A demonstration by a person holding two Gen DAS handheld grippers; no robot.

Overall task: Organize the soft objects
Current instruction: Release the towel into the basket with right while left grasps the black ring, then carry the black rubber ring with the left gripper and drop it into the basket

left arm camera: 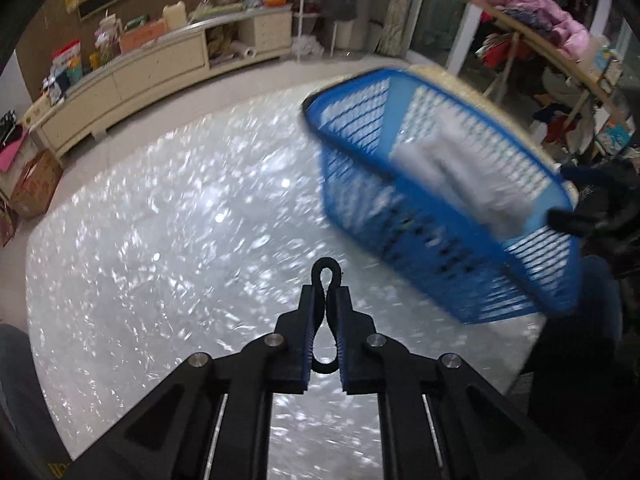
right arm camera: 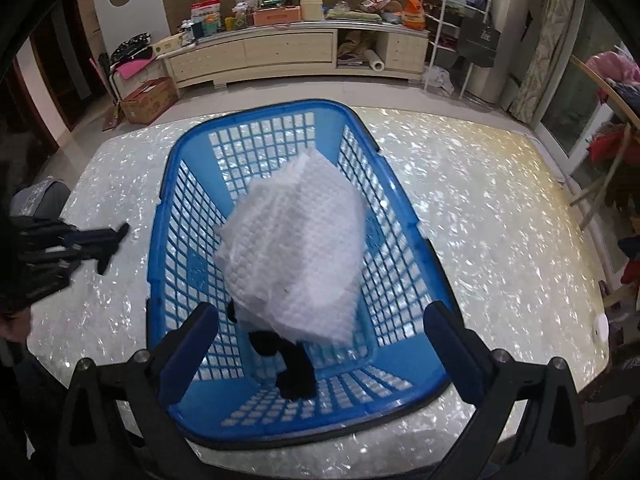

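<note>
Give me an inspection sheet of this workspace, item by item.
Surface: glossy pearly table, bare around the basket.
Job's things: blue basket on the table; white quilted cloth inside it, over a black item.
Clutter: nothing seen on the table.
Grippers: left hand-held gripper shut on a black looped band; right hand-held gripper open above the basket.
Cables: nothing seen.
Surroundings: cream cabinet loaded with boxes, cardboard box on the floor.
</note>
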